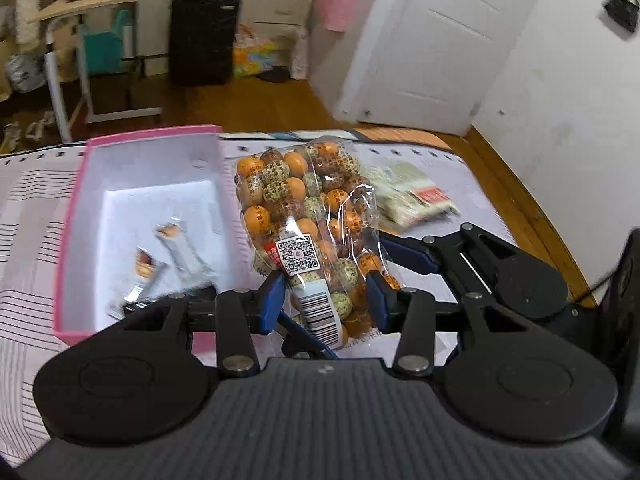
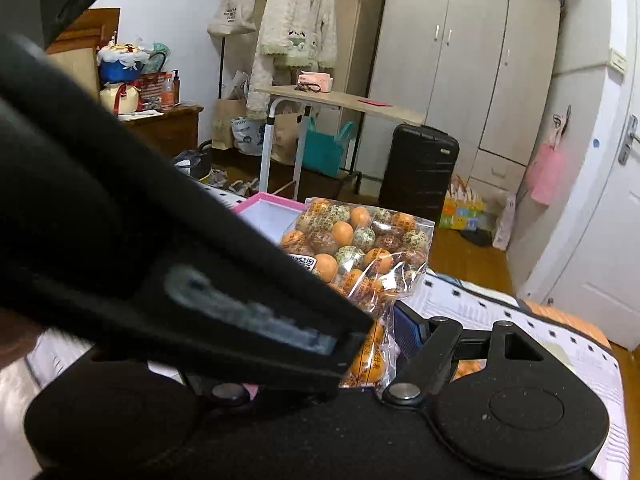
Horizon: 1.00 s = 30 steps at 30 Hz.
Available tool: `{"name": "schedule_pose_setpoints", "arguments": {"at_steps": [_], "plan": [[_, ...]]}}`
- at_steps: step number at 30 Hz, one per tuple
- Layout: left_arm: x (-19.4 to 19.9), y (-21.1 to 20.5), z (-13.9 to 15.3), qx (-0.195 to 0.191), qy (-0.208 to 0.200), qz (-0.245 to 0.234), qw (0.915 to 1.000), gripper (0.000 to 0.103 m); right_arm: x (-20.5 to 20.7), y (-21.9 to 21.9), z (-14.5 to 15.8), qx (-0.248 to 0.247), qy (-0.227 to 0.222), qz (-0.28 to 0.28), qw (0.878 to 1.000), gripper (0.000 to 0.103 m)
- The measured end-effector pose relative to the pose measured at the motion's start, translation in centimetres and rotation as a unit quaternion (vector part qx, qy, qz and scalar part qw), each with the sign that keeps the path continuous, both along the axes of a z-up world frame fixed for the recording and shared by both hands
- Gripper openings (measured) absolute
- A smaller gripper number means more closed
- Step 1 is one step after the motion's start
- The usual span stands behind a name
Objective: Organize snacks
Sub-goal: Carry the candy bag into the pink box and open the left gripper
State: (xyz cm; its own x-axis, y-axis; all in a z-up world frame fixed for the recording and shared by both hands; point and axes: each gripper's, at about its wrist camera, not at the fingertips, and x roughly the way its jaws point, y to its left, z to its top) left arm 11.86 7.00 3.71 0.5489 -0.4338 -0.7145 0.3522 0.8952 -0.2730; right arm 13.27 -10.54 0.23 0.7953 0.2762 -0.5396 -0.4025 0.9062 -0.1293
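A clear bag of orange and speckled round snacks (image 1: 308,220) lies on the bed beside a pink box (image 1: 80,208). My left gripper (image 1: 326,300) straddles the bag's near end, its blue pads (image 1: 272,300) against both sides, shut on it. My right gripper reaches in from the right in the left wrist view (image 1: 352,280), one blue pad (image 1: 408,254) at the bag's right side and another under the bag. In the right wrist view the bag (image 2: 356,240) is close ahead; the left gripper's body (image 2: 160,240) hides the right gripper's left finger. Two wrapped bars (image 1: 172,260) lie in the box.
A flat pale snack packet (image 1: 416,196) lies on the bed right of the bag. The bed's edge (image 1: 400,136) runs behind the bag, with wooden floor beyond. A black suitcase (image 2: 418,168), a small desk (image 2: 340,100) and a white door (image 1: 432,40) stand behind.
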Motion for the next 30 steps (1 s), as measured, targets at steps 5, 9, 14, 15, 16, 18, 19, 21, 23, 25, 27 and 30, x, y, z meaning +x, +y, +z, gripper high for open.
{"name": "schedule_pose_setpoints", "arguments": {"at_steps": [5, 9, 14, 15, 16, 18, 19, 21, 23, 25, 27, 30], "plan": [[4.1, 3.4, -2.4, 0.012, -0.006, 0.021, 0.9997, 0.042, 3.6, 0.9, -2.5, 0.016, 0.016, 0.016, 1.000, 0.079], [6.7, 6.0, -4.4, 0.003, 0.003, 0.040, 0.9992, 0.042, 5.8, 1.0, -4.1, 0.011, 0.031, 0.033, 0.999, 0.080], [9.4, 8.1, -7.1, -0.017, 0.032, 0.060, 0.9975, 0.042, 8.6, 1.5, -5.4, -0.003, 0.071, 0.034, 0.997, 0.080], [9.8, 8.4, -7.6, -0.023, 0.040, 0.062, 0.9970, 0.042, 9.3, 2.2, -5.6, -0.004, 0.078, 0.032, 0.996, 0.080], [10.2, 8.7, -8.0, -0.028, 0.046, 0.064, 0.9965, 0.042, 10.2, 3.4, -6.0, -0.006, 0.083, 0.031, 0.996, 0.080], [10.4, 8.9, -8.7, -0.031, 0.053, 0.068, 0.9958, 0.042, 11.0, 3.5, -6.5, -0.008, 0.093, 0.031, 0.995, 0.082], [10.5, 9.0, -9.2, -0.031, 0.056, 0.070, 0.9955, 0.042, 11.4, 4.7, -6.7, -0.010, 0.100, 0.031, 0.994, 0.084], [10.6, 9.0, -9.8, -0.030, 0.063, 0.074, 0.9948, 0.042, 12.5, 6.2, -7.2, -0.009, 0.111, 0.031, 0.993, 0.086], [10.8, 9.3, -10.5, -0.040, 0.072, 0.083, 0.9932, 0.047, 13.1, 6.0, -7.4, -0.003, 0.118, 0.030, 0.993, 0.087], [10.8, 9.4, -10.8, -0.041, 0.075, 0.088, 0.9925, 0.051, 12.7, 5.7, -7.2, -0.001, 0.103, 0.029, 0.994, 0.087], [10.5, 9.5, -10.6, -0.035, 0.064, 0.096, 0.9927, 0.056, 11.7, 6.0, -6.5, -0.009, 0.088, 0.040, 0.995, 0.087], [9.4, 9.6, -9.3, -0.033, 0.039, 0.106, 0.9931, 0.059, 9.8, 6.5, -4.7, -0.008, 0.070, 0.051, 0.996, 0.088]]}}
